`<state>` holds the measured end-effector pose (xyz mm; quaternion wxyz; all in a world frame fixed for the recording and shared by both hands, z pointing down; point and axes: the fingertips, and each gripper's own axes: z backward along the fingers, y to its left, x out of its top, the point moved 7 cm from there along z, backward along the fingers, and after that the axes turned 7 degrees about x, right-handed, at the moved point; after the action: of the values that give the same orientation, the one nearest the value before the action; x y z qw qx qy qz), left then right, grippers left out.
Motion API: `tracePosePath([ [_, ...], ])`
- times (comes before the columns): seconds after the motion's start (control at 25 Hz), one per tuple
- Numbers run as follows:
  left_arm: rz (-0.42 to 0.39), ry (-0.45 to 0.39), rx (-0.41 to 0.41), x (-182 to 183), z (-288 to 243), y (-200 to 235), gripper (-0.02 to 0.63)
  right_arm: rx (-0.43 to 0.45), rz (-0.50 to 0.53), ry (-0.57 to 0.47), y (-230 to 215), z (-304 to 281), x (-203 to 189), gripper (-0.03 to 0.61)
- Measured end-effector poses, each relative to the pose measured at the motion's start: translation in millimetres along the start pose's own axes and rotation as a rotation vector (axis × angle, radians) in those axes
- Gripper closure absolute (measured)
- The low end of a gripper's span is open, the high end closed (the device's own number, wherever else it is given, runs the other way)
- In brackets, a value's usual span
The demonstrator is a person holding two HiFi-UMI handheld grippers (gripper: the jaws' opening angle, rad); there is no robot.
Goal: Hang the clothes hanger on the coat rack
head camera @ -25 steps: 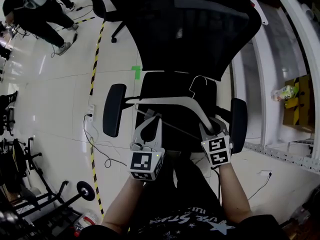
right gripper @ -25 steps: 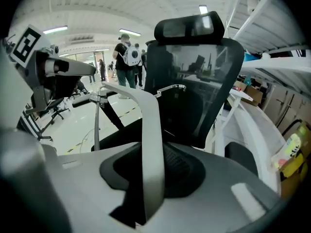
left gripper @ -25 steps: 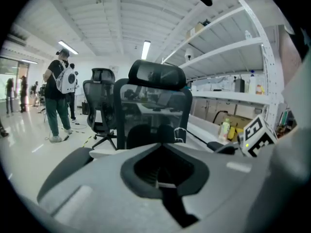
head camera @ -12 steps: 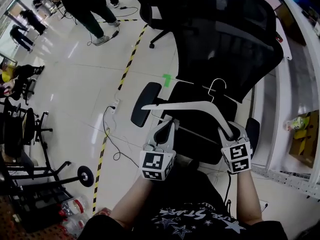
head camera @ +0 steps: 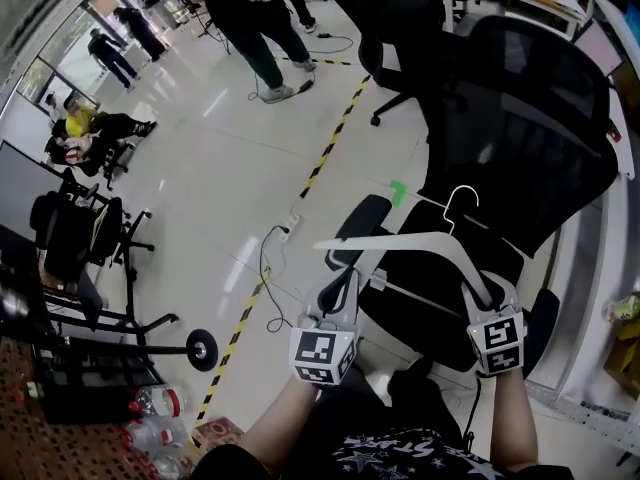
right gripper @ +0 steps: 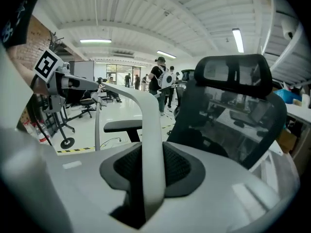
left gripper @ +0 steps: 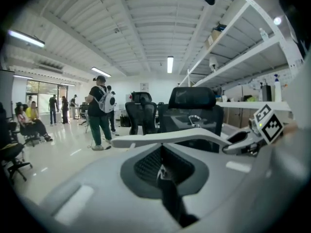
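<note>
Curved white clothes hanger [head camera: 400, 239], clamped by the jaws of left gripper [head camera: 343, 280] and right gripper [head camera: 491, 291].

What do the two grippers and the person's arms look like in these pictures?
The left gripper and the right gripper are alike: light grey curved shells, dark ribbed pads inside, and a cube with black-and-white square markers at the rear. The forearms are bare; the person wears a dark shirt printed with white stars.
</note>
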<state>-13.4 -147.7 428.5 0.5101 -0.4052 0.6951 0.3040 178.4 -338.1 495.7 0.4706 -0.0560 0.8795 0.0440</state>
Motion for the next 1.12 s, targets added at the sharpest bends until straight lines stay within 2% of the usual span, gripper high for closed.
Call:
tracePosePath([
  [0.2, 0.010, -0.075, 0.067, 11.0, 17.2, 26.8, 0.609, 0.046, 0.073, -0.056, 12.4, -18.7, 35.8, 0.456],
  [0.36, 0.000, -0.134, 0.127, 34.5, 42.4, 65.4, 0.609, 0.108, 0.149, -0.152, 37.1, -42.2, 89.2, 0.456],
  [0.48, 0.002, -0.185, 0.214, 50.5, 70.7, 101.1, 0.609, 0.177, 0.233, -0.203, 64.6, -64.4, 135.2, 0.457],
  [0.64, 0.008, -0.210, 0.336, 57.1, 111.8, 161.3, 0.609, 0.255, 0.352, -0.242, 120.7, -99.8, 187.4, 0.456],
  [0.8, 0.020, -0.208, 0.474, 49.7, 148.8, 221.3, 0.609, 0.378, 0.399, -0.280, 186.0, -140.3, 228.5, 0.456],
  [1.0, 0.042, -0.253, 0.589, 48.9, 186.7, 287.3, 0.609, 0.471, 0.475, -0.323, 258.9, -187.0, 270.6, 0.456],
  [1.12, 0.061, -0.242, 0.648, 46.5, 210.6, 326.4, 0.609, 0.544, 0.509, -0.345, 309.0, -214.2, 291.5, 0.456],
])
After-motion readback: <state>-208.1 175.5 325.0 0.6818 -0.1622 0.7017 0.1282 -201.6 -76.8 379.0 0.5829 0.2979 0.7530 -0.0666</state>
